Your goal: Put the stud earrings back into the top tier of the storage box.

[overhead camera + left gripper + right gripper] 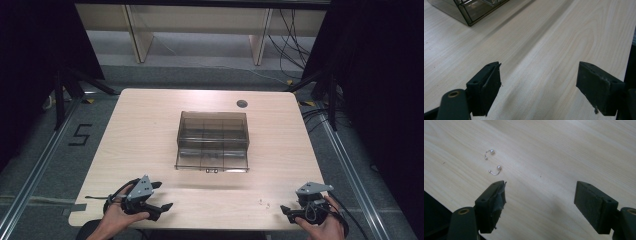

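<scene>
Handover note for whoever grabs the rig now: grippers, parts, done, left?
Left gripper: open, holds nothing, over the table's near left edge.
Right gripper: open, holds nothing, at the near right edge.
Two small pearl earrings lie loose on the table just ahead of the right gripper's fingers, untouched.
Smoky clear compartment box sits mid-table.
Done: nothing visible.
Left: likely pick up the earrings, probably for the box.

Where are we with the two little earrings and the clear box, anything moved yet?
Nothing looks done yet: both pearl earrings lie loose on the table near its front edge, apart from the smoky clear box in the middle. Nothing is in hand: the right gripper sits open just short of the earrings, and the left gripper is open over bare wood. Picking up each earring remains.
</scene>
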Demonstrator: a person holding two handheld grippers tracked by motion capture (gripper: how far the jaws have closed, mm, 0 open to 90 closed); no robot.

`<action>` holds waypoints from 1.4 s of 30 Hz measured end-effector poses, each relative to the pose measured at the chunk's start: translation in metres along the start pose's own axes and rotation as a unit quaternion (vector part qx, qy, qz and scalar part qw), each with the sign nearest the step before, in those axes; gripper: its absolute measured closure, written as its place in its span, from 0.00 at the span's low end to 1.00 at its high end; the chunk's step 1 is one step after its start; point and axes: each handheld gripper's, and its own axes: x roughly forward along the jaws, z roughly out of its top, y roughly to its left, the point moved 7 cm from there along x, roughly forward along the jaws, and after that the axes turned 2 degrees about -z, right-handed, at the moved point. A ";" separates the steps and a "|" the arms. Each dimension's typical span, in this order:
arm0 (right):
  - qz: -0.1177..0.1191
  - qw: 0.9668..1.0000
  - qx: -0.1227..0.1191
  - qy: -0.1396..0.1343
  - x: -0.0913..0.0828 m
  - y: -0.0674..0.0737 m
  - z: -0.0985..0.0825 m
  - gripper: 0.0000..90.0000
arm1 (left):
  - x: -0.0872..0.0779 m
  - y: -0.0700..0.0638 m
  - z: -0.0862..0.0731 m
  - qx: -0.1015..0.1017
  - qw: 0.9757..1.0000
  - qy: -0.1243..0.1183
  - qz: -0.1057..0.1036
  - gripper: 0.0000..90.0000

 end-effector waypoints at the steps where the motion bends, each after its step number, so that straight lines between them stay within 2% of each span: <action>1: 0.004 1.000 0.006 0.008 -0.001 0.002 -0.001 0.31 | 0.000 0.001 0.000 0.011 1.000 0.001 0.000 0.21; 4: 0.011 1.000 0.003 0.014 -0.002 0.003 -0.001 0.33 | 0.000 0.001 0.000 0.011 1.000 -0.001 0.002 0.21; 5: 0.013 1.000 0.014 0.017 -0.003 0.005 -0.002 0.33 | 0.001 0.000 0.001 0.004 1.000 -0.007 0.000 0.21; 6: 0.012 1.000 0.000 0.014 -0.003 0.003 -0.001 0.33 | 0.001 0.000 0.001 0.003 1.000 -0.007 0.000 0.21; 8: 0.014 1.000 -0.001 0.017 -0.003 0.004 -0.001 0.34 | 0.001 0.000 0.001 0.004 1.000 -0.006 0.000 0.21; 9: 0.013 1.000 -0.006 0.014 -0.002 0.004 -0.001 0.34 | 0.000 0.001 0.000 0.017 1.000 0.005 0.000 0.21; 10: 0.019 1.000 0.004 0.018 -0.003 0.007 0.000 0.35 | 0.000 0.001 0.000 0.018 1.000 0.002 0.001 0.21; 13: 0.022 1.000 0.005 0.014 -0.002 0.009 0.002 0.37 | 0.000 0.001 0.000 0.016 1.000 0.004 0.000 0.21; 14: 0.020 1.000 -0.005 0.013 -0.002 0.008 0.003 0.38 | 0.000 0.001 0.000 0.015 1.000 0.004 0.001 0.21; 16: 0.023 0.999 -0.007 0.023 -0.004 0.008 0.003 0.39 | 0.000 0.001 0.000 0.016 1.000 0.004 0.001 0.21; 18: 0.027 0.999 -0.016 0.020 -0.004 0.009 0.006 0.40 | 0.002 0.001 0.000 0.012 1.000 -0.001 0.003 0.21; 20: 0.034 0.999 -0.006 0.021 -0.003 0.012 0.007 0.41 | 0.003 0.000 0.000 0.001 1.000 0.001 0.001 0.21; 21: 0.035 0.999 -0.008 0.022 -0.002 0.013 0.008 0.41 | 0.002 0.001 -0.001 0.012 1.000 0.007 0.004 0.21; 22: 0.035 0.999 -0.009 0.023 -0.002 0.013 0.009 0.42 | 0.002 0.000 -0.001 0.007 1.000 0.004 0.006 0.21; 23: 0.037 0.999 -0.011 0.026 -0.002 0.014 0.010 0.43 | 0.001 0.001 -0.001 0.013 1.000 0.007 0.004 0.21; 24: 0.036 0.999 -0.024 0.033 -0.002 0.013 0.010 0.43 | 0.001 0.001 0.000 0.016 1.000 0.005 0.003 0.21; 25: 0.036 0.999 -0.024 0.033 -0.002 0.013 0.010 0.43 | 0.001 0.001 0.000 0.016 1.000 0.005 0.003 0.21; 27: 0.040 0.998 -0.018 0.045 -0.004 0.016 0.012 0.44 | 0.001 0.001 0.000 0.013 1.000 0.004 0.003 0.21; 28: 0.042 0.998 -0.024 0.040 -0.003 0.018 0.016 0.44 | 0.002 0.000 -0.001 0.005 1.000 0.006 0.003 0.21; 29: 0.046 0.998 -0.021 0.045 -0.003 0.019 0.017 0.44 | 0.002 0.000 -0.001 0.007 1.000 0.006 0.006 0.21; 30: 0.046 0.998 -0.022 0.043 -0.003 0.020 0.019 0.44 | 0.003 -0.002 -0.001 0.001 1.000 0.002 -0.001 0.21; 31: 0.046 0.997 -0.030 0.046 -0.002 0.020 0.020 0.45 | 0.003 -0.001 -0.001 0.004 1.000 0.005 0.002 0.21; 32: 0.046 0.997 -0.031 0.045 -0.002 0.021 0.022 0.46 | 0.003 -0.002 0.000 -0.003 1.000 -0.001 -0.001 0.21; 33: 0.050 0.997 -0.030 0.052 -0.002 0.023 0.024 0.46 | 0.002 0.000 -0.001 0.006 1.000 0.006 0.006 0.21; 36: 0.056 0.995 -0.042 0.070 -0.001 0.029 0.027 0.51 | 0.002 0.000 -0.001 0.007 1.000 0.007 0.007 0.21; 37: 0.059 0.994 -0.050 0.078 0.000 0.031 0.028 0.53 | 0.003 -0.002 0.000 -0.001 1.000 -0.001 0.003 0.21; 39: 0.058 0.991 -0.070 0.098 0.002 0.036 0.029 0.60 | 0.003 -0.001 -0.001 0.001 1.000 0.004 0.000 0.21; 41: 0.053 0.987 -0.100 0.112 0.007 0.037 0.030 0.64 | 0.002 0.001 -0.001 0.012 1.000 0.007 0.008 0.21; 42: 0.054 0.986 -0.091 0.127 0.007 0.040 0.028 0.67 | 0.002 0.001 -0.001 0.012 1.000 0.007 0.008 0.21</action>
